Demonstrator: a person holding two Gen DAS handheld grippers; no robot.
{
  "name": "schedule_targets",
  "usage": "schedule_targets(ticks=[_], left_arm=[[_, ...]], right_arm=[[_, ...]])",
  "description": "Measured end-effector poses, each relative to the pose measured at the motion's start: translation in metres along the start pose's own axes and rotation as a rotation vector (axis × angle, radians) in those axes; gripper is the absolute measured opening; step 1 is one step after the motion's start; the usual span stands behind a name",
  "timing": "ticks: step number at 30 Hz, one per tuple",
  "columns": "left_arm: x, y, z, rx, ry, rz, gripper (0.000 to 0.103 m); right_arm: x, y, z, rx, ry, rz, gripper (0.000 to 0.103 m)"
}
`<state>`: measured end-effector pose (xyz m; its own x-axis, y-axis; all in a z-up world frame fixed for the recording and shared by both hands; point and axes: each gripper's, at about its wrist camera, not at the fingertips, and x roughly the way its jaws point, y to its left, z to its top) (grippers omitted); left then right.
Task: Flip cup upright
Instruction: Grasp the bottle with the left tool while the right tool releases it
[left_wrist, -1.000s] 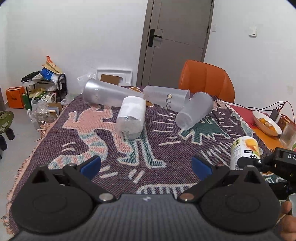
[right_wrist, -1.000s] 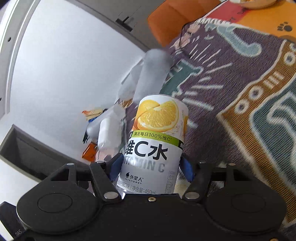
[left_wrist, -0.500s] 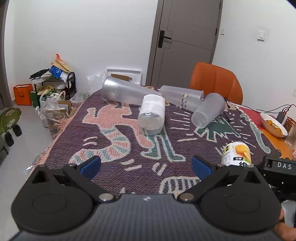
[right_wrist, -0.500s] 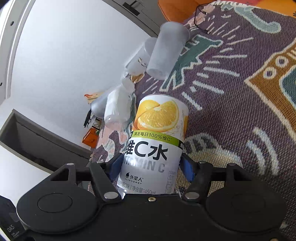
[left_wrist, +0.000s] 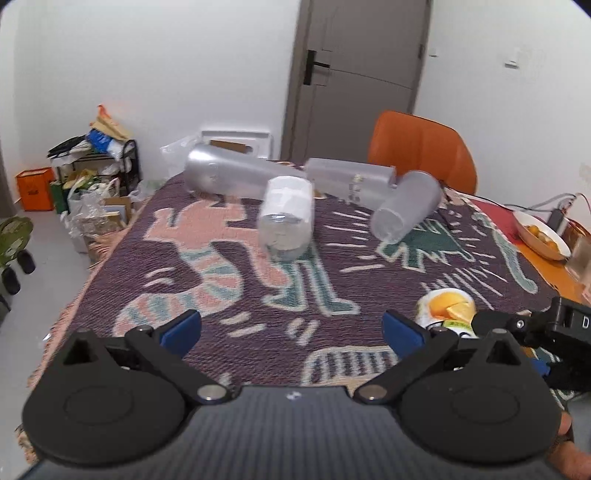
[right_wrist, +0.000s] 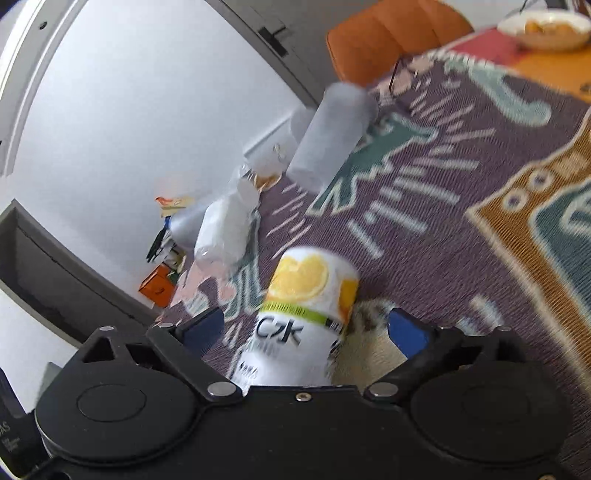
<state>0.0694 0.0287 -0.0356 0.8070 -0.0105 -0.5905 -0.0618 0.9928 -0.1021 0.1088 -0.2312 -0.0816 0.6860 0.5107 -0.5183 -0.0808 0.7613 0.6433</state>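
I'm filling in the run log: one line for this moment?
right claw: open, straddling orange-label can | left claw: open, empty | four frosted cups on their sides on patterned cloth

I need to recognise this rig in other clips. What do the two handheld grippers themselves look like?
Both match: the left gripper and right gripper have matte black bodies with two round discs, angled black linkage arms with silver pivot pins, and blue pads on the jaws. White letters mark the right one's side.

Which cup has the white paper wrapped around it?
The short clear cup lying in the middle, its bottom facing the camera. The other three are plain frosted or silver.
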Motion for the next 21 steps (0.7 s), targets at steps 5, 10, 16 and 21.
schedule_targets(ticks=[5, 10, 16, 21], left_arm=[[0.009, -0.021, 0.004, 0.028, 0.004, -0.039, 0.103], [0.017, -0.044, 0.007, 0.071, 0.005, -0.078, 0.103], [0.032, -0.070, 0.009, 0.104, 0.039, -0.128, 0.102], [0.045, -0.090, 0.011, 0.137, 0.079, -0.181, 0.102]], right_arm=[[-0.015, -0.016, 0.008, -0.071, -0.086, -0.098, 0.100], [-0.024, -0.041, 0.017, -0.061, -0.114, -0.156, 0.101], [-0.038, -0.062, 0.026, -0.065, -0.165, -0.225, 0.103], [-0.047, -0.081, 0.032, -0.038, -0.193, -0.260, 0.103]])
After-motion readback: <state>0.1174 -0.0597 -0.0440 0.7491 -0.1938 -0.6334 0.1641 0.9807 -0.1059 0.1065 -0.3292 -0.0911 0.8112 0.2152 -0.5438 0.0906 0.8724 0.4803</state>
